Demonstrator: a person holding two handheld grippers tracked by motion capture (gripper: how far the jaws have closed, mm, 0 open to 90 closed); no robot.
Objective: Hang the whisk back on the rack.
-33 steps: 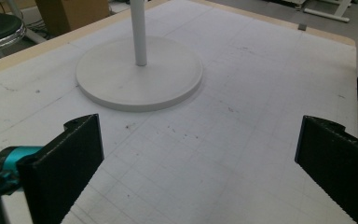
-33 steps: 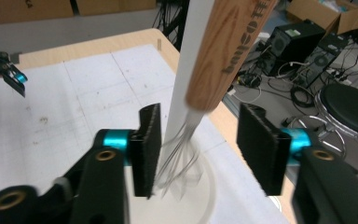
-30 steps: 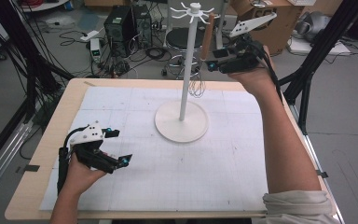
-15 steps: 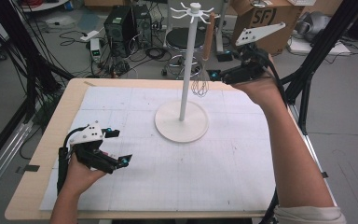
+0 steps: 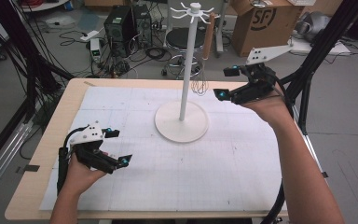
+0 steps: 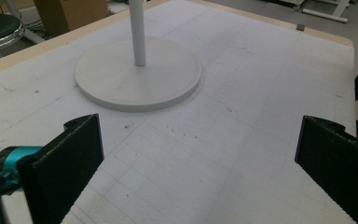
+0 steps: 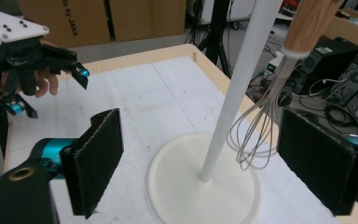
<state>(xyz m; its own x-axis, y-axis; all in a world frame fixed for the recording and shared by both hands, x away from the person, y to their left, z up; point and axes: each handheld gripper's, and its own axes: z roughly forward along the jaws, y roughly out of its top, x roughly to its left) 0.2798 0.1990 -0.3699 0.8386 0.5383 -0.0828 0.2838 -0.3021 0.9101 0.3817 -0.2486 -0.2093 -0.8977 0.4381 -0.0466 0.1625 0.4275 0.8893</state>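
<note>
whisk (image 5: 200,70) hanging upright on stand (image 5: 182,122) | at 9 o'clock, just beside right gripper (image 5: 227,83) | fingers just spread, empty | left gripper (image 5: 116,147) open, far

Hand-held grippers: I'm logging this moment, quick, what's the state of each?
Left hand-held gripper: open, holding nothing, over the mat.
Right hand-held gripper: open, jaws just been opening, nothing held; the whisk hangs from the stand.

A brown cardboard box (image 5: 261,21) on the floor, beyond the right gripper (image 5: 226,82), bears "SF". Another cardboard box (image 7: 65,21), past its jaws, reads "by JAKA".
</note>
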